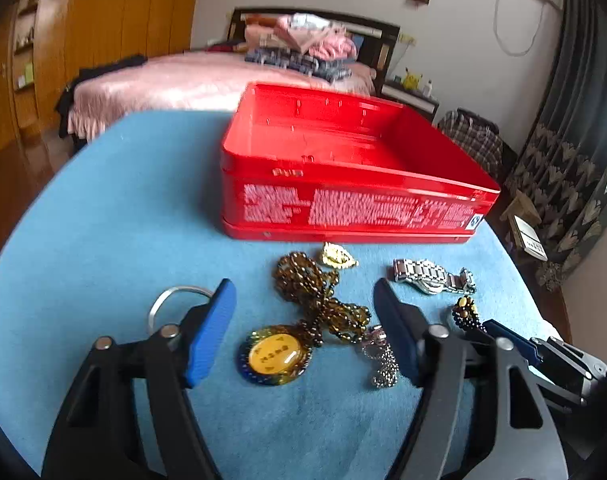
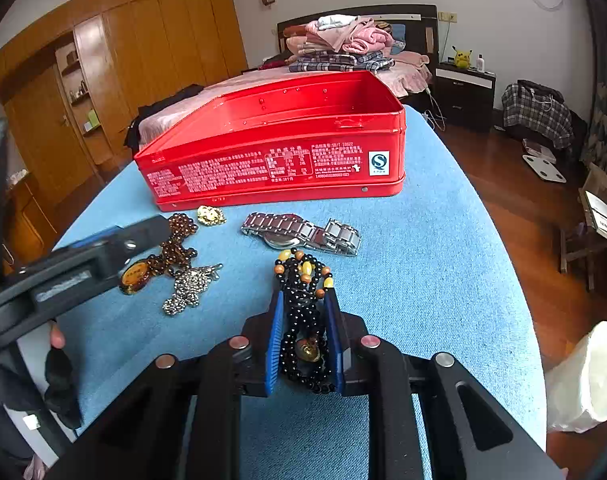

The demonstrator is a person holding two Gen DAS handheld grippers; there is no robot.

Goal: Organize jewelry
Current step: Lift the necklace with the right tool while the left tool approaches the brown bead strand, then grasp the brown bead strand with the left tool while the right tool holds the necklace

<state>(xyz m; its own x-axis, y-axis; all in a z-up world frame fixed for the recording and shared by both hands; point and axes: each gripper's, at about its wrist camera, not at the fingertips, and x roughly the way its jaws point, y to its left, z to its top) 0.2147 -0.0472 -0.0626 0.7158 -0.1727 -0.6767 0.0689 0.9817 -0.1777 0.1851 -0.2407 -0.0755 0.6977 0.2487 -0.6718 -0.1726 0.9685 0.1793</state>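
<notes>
While the black bead bracelet (image 2: 303, 320), just in front of the open red metal tin (image 2: 279, 148), is squeezed by the right tongs (image 2: 303, 304), loops could slip out; the left tongs (image 1: 303, 312) are held wide open.

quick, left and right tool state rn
Left tool: open, holding nothing, over the amber necklace.
Right tool: closed on the black beads.
</notes>
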